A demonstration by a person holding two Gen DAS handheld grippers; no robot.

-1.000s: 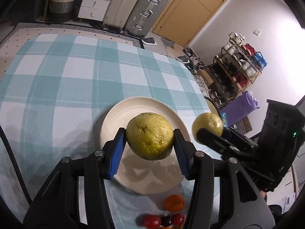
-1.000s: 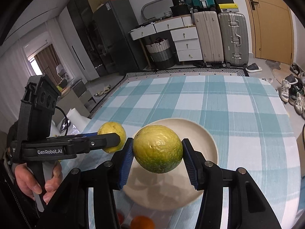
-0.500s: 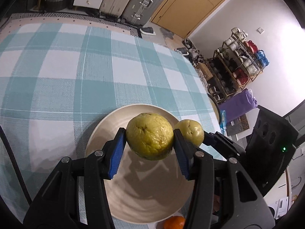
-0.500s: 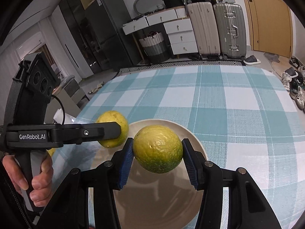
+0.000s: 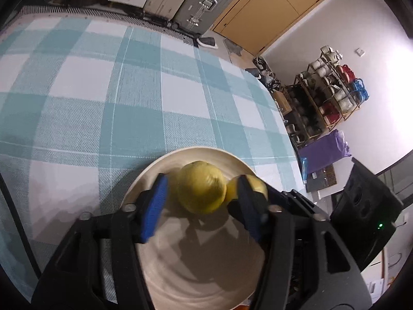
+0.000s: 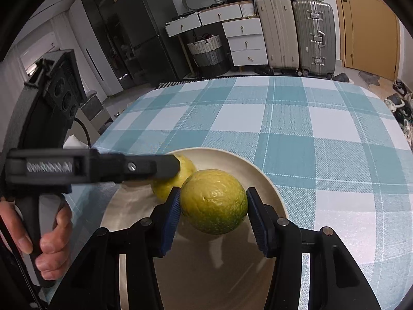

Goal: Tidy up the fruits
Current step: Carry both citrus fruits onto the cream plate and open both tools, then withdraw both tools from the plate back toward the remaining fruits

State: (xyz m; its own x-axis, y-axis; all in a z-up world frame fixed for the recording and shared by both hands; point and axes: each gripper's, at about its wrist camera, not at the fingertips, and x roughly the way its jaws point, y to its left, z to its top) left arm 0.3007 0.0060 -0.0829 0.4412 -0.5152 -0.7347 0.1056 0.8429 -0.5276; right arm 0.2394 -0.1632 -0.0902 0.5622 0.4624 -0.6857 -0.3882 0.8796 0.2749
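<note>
Sitting on the cream plate point(image 5: 206, 271) are two yellow-green fruits, touching each other. One fruit point(image 5: 201, 187) lies between the spread fingers of the left gripper point(image 5: 202, 206), released, with a gap on its left side. The other fruit point(image 6: 213, 201) is clamped between the blue pads of the right gripper point(image 6: 212, 215). Under the plate spreads a teal checked tablecloth point(image 6: 296, 118).

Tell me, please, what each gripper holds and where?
Right gripper clamps a yellow-green fruit by its sides; left gripper holds nothing, jaws open around a yellow fruit.
</note>
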